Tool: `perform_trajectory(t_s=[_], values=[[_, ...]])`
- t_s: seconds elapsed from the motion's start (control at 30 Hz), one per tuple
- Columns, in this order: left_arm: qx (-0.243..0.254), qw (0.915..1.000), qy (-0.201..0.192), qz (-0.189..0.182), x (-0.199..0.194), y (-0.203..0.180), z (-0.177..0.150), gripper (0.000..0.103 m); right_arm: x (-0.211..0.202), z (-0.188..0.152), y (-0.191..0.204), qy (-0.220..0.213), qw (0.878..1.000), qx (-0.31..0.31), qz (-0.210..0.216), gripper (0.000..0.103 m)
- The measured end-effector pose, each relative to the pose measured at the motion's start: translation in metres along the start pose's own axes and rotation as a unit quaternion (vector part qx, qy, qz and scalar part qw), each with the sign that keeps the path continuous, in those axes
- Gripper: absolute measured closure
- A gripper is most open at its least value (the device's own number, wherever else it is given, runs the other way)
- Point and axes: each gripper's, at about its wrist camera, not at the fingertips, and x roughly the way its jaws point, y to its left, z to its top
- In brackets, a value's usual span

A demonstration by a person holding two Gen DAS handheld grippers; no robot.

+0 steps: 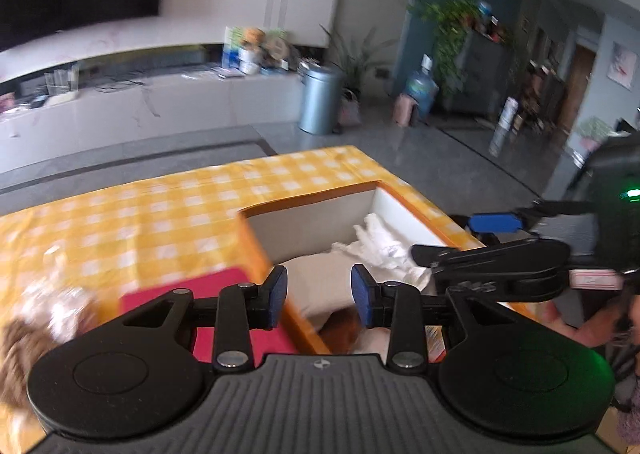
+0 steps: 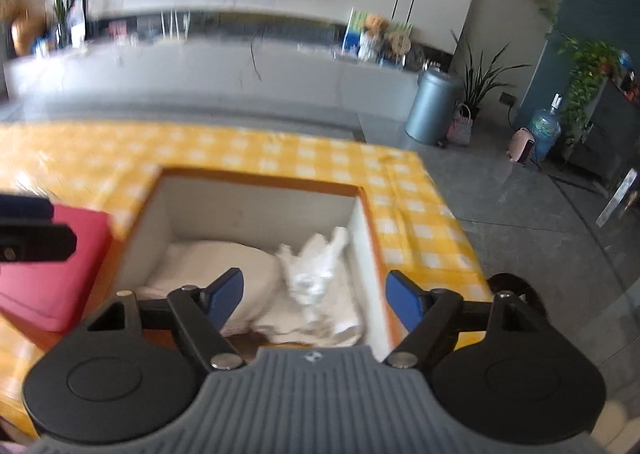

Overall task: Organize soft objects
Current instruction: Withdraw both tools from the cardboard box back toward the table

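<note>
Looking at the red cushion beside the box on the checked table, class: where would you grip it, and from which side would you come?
Grip the red cushion at its thin edge nearest the orange box, coming in level from the box side with fingers above and below. It lies flat on the checked tablecloth, so its broad top gives nothing to pinch. The left gripper, open and nearest, looks best placed.

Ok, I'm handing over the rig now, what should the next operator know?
Left tongs: open, holding nothing, at the box's left edge.
Right tongs: open, holding nothing, over the box.
Done: cream pillow and white cloth lie in the box.
Left: red cushion beside the box on the checked table, plus a blurred furry item at the table's left.
</note>
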Motion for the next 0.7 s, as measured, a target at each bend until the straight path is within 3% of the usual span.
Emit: perform_trajectory(t_s=[0.2, 0.47, 0.7], values=[[-0.063, 0.9957, -0.021, 0.064, -0.052, 0.023, -0.043, 0.062, -0.057, -0.03, 0.035, -0.054, 0.993, 0.084, 0.056, 0.024], [-0.13, 0.9795, -0.025, 0.152, -0.086, 0.042, -0.104, 0.062, -0.095, -0.069, 0.095, -0.091, 0.976, 0.159, 0.119, 0.023], [-0.13, 0.9737, 0.015, 0.186, -0.091, 0.039, -0.147, 0.062, -0.089, -0.09, 0.134, -0.069, 0.976, 0.167, 0.123, 0.022]])
